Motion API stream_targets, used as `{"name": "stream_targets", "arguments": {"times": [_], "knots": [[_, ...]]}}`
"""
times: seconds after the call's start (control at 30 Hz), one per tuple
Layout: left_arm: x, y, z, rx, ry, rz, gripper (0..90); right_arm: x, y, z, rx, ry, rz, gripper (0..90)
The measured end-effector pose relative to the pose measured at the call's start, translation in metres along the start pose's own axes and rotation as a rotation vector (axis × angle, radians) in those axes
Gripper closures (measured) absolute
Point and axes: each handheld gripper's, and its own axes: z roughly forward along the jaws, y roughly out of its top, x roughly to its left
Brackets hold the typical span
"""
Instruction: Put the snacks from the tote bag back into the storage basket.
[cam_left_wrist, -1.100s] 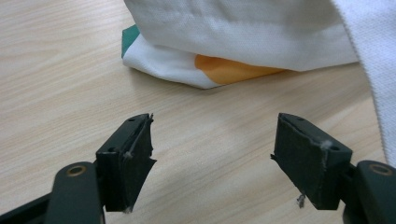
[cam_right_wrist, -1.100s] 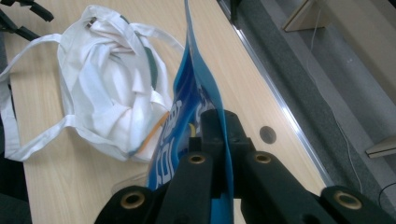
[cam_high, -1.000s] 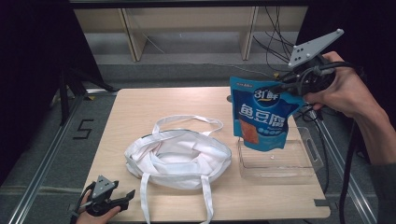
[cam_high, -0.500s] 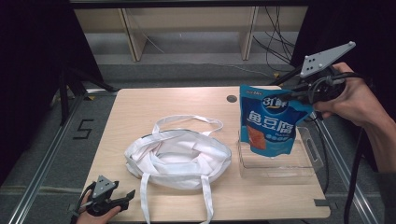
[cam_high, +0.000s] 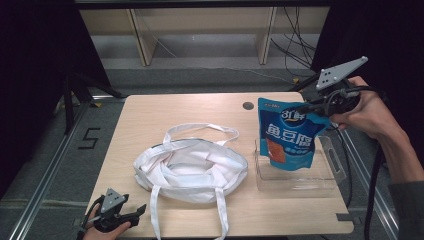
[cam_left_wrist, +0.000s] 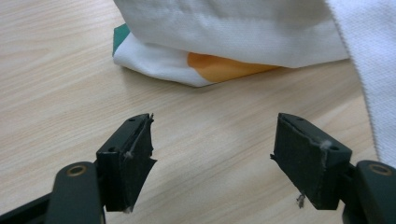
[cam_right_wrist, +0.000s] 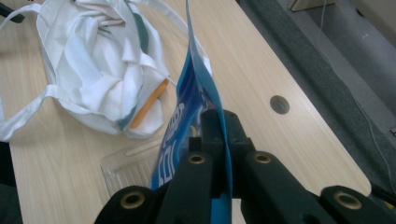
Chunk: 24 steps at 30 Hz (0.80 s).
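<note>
Hanging from the right claw (cam_high: 306, 107), blue pouch (cam_high: 287, 140)

The high view is evenly lit from above on the pale wooden table (cam_high: 165, 115), while the room around it falls into near black at both sides. The white cloth tote bag (cam_high: 192, 167) throws only a faint soft shadow. The clear plastic tray (cam_high: 295, 182) carries weak glints. In the left gripper view the wood grain is sharp and the near black jaws slightly soft. In the right gripper view the glossy blue snack pouch (cam_right_wrist: 187, 107) blurs close to the lens.
</note>
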Motion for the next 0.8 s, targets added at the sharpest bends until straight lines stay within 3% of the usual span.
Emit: {"name": "stream_targets", "arguments": {"times": [0.37, 0.4, 0.53, 0.57, 0.6, 0.7, 0.73, 0.8], "knots": [[0.002, 0.000, -0.001, 0.017, 0.003, 0.032, 27.6, -0.010, -0.010, 0.029, 0.009, 0.050, 0.004, 90.0], [0.000, 0.000, 0.000, 0.007, -0.002, 0.006, 27.6, -0.010, -0.011, 0.032, 0.004, 0.050, 0.006, 90.0], [0.001, 0.000, -0.001, 0.018, -0.005, 0.018, 27.6, -0.014, -0.016, 0.040, 0.003, 0.048, 0.010, 90.0], [0.000, 0.000, 0.000, 0.008, -0.010, 0.004, 27.6, -0.016, -0.018, 0.041, 0.010, 0.060, 0.008, 90.0], [0.001, 0.000, 0.000, 0.017, 0.006, 0.013, 27.6, -0.016, -0.020, 0.043, 0.003, 0.054, 0.018, 90.0], [0.000, 0.000, -0.001, 0.023, -0.006, 0.024, 27.7, -0.018, -0.023, 0.042, -0.005, 0.062, 0.020, 90.0], [0.001, 0.000, -0.001, 0.027, -0.007, 0.049, 27.7, -0.019, -0.025, 0.043, -0.011, 0.062, 0.024, 90.0], [-0.001, 0.000, 0.000, 0.009, -0.011, 0.021, 27.8, -0.021, -0.027, 0.042, -0.011, 0.058, 0.024, 90.0]]}}
